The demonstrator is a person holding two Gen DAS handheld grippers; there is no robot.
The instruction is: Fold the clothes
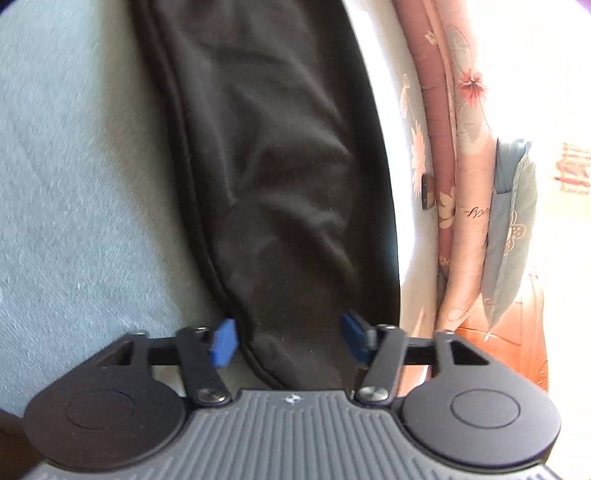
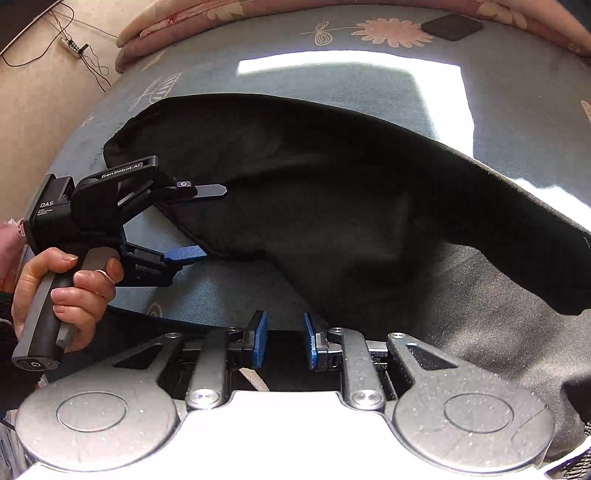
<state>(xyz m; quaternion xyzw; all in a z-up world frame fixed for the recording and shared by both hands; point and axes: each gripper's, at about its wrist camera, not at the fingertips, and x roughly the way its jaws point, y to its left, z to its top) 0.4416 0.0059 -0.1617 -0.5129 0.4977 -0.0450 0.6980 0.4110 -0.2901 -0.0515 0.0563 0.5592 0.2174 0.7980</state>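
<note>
My left gripper (image 1: 290,341) has its blue pads (image 1: 222,342) standing apart, with the hemmed edge of the black garment (image 1: 273,166) running between them; the pads do not press on the cloth. From the right wrist view the same tool appears side-on, one finger above the fabric edge and one below it, gripped at the handle by my left hand (image 2: 62,291).

My right gripper (image 2: 283,341) is partly open, its blue pads (image 2: 260,339) a short gap apart. Nothing is clamped between them; dark cloth lies just beneath.

The black garment lies spread across a blue-grey bed sheet (image 2: 332,88) printed with flowers. It stretches from the left tool, across the middle of the bed, to the right edge of the right wrist view, with loose wrinkles.

A pink floral quilt (image 1: 469,155) runs along the far edge of the bed. A small dark square (image 2: 451,26) sits on the sheet near it. Cables and a power strip (image 2: 72,47) lie on the floor.
</note>
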